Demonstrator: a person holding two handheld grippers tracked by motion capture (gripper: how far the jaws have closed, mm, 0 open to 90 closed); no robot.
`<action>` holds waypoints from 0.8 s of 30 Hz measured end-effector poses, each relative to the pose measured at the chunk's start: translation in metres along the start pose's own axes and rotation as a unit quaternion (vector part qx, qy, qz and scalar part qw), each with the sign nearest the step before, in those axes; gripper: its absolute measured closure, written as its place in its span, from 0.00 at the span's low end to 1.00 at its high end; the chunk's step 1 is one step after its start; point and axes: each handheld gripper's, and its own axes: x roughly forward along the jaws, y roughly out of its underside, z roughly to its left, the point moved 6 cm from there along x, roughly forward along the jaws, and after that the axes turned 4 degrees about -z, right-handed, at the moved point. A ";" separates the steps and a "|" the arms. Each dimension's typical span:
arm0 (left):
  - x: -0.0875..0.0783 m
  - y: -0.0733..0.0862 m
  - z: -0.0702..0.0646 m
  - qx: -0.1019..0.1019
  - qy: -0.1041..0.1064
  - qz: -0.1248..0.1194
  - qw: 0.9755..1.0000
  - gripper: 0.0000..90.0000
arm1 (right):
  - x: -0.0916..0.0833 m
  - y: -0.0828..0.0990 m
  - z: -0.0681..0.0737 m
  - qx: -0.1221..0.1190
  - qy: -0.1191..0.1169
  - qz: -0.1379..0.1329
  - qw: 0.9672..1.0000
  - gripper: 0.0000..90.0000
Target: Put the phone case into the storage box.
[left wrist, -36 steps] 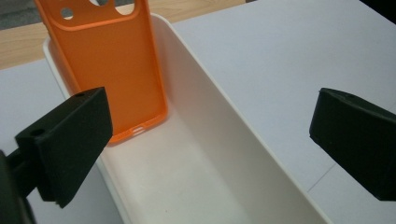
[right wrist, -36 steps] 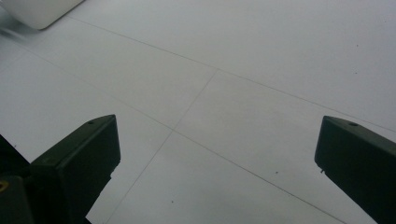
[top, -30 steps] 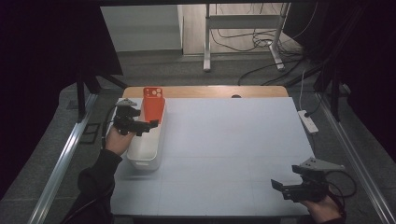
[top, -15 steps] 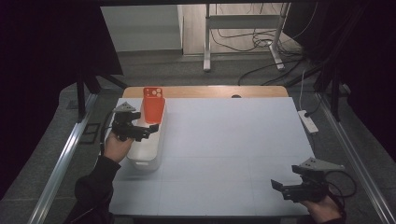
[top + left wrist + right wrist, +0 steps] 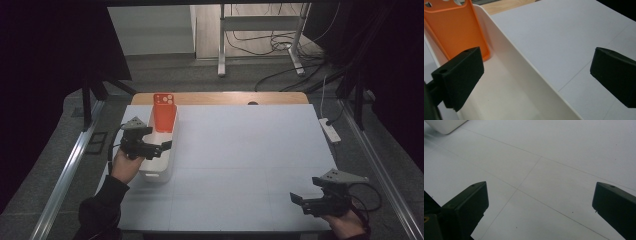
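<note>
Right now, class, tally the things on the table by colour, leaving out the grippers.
Orange: 1, the phone case leaning in the bin.
White: 1, the bin.
Total: 2.

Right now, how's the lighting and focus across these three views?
High view: dark surroundings, evenly lit table. Left gripper view: orange phone case and white bin fairly sharp, near jaws soft. Right gripper view: dim, greyish table, jaws blurred.
</note>
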 end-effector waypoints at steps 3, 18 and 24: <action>-0.003 0.003 -0.005 0.001 -0.001 0.000 1.000 0.00 | 0.000 0.000 0.000 0.000 0.000 0.000 1.000 0.01; -0.017 0.017 -0.019 0.005 -0.016 0.003 1.000 0.00 | 0.000 0.000 0.000 -0.001 -0.001 0.000 1.000 0.01; -0.023 0.023 -0.024 0.004 -0.017 0.004 1.000 0.00 | 0.000 0.000 0.000 -0.003 -0.001 0.001 1.000 0.01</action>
